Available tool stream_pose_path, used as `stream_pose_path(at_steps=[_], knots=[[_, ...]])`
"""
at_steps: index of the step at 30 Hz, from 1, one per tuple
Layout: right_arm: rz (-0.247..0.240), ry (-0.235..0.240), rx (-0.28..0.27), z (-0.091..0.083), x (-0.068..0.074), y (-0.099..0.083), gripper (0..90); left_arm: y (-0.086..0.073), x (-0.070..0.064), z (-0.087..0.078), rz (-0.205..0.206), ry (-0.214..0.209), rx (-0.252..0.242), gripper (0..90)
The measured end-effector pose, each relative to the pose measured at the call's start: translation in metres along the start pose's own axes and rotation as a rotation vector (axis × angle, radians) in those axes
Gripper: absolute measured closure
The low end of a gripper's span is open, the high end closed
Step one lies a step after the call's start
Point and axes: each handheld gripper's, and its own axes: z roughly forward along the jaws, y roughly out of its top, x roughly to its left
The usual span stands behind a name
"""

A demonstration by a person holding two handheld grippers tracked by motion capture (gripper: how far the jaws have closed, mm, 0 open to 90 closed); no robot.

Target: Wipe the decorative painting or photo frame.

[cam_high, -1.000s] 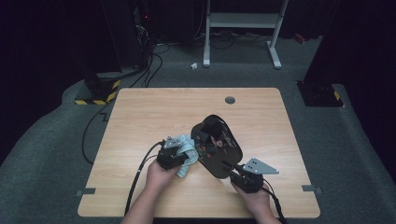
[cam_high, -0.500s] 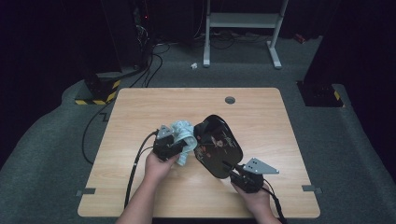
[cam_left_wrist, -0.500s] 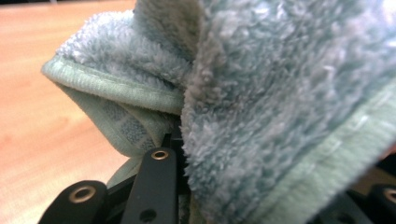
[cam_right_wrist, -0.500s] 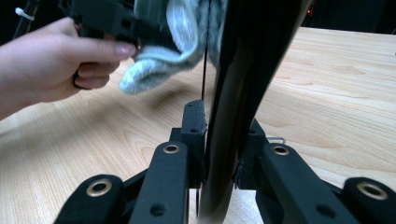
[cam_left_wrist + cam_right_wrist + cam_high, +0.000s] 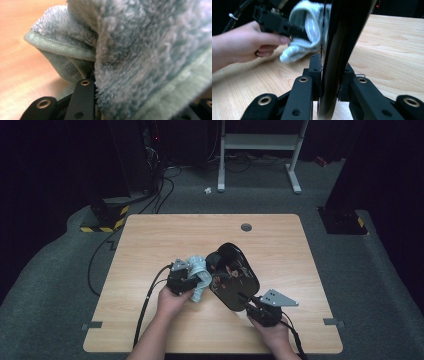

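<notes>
My right gripper [image 5: 250,301] at 5 o'clock has its jaws clenched on the handle of the black round frying pan [image 5: 232,276], tilted up at table centre. My left gripper [image 5: 192,279] at 7 o'clock has jaws clamped on the pale blue fluffy towel [image 5: 199,275], pressed to the pan's 9 o'clock edge. Risk: hard wiping could twist the thin handle in the jaws; the towel could slip free.

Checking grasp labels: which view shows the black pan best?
High view: the black pan shows whole, tilted, right gripper clamping its edge, cloth against it. Right gripper view shows it edge-on between the jaws. Left gripper view shows cloth.
</notes>
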Motion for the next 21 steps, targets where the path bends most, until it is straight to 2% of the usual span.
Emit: stream_pose_path(at_steps=[3, 7, 11, 14, 16, 21], knots=[[-0.001, 0.0, 0.0, 0.0, 0.0, 0.0, 77.1, -0.008, -0.002, 0.007, 0.025, -0.004, 0.042, 68.0], [-0.001, -0.001, 0.0, 0.0, 0.0, 0.0, 77.2, -0.011, -0.004, 0.007, 0.032, -0.003, 0.038, 68.5], [-0.001, -0.001, 0.0, 0.0, 0.0, 0.0, 77.3, -0.011, -0.007, 0.004, 0.044, 0.016, 0.031, 69.7], [-0.003, -0.001, 0.003, 0.0, -0.001, 0.0, 77.3, -0.007, -0.005, -0.001, 0.02, 0.011, 0.0, 69.7], [-0.002, -0.002, 0.004, -0.001, -0.001, 0.0, 77.3, -0.002, -0.003, -0.007, 0.001, 0.002, -0.038, 69.6], [0.0, -0.004, 0.006, -0.001, -0.001, 0.0, 77.3, 0.024, -0.007, -0.023, 0.036, 0.021, -0.091, 69.0]])
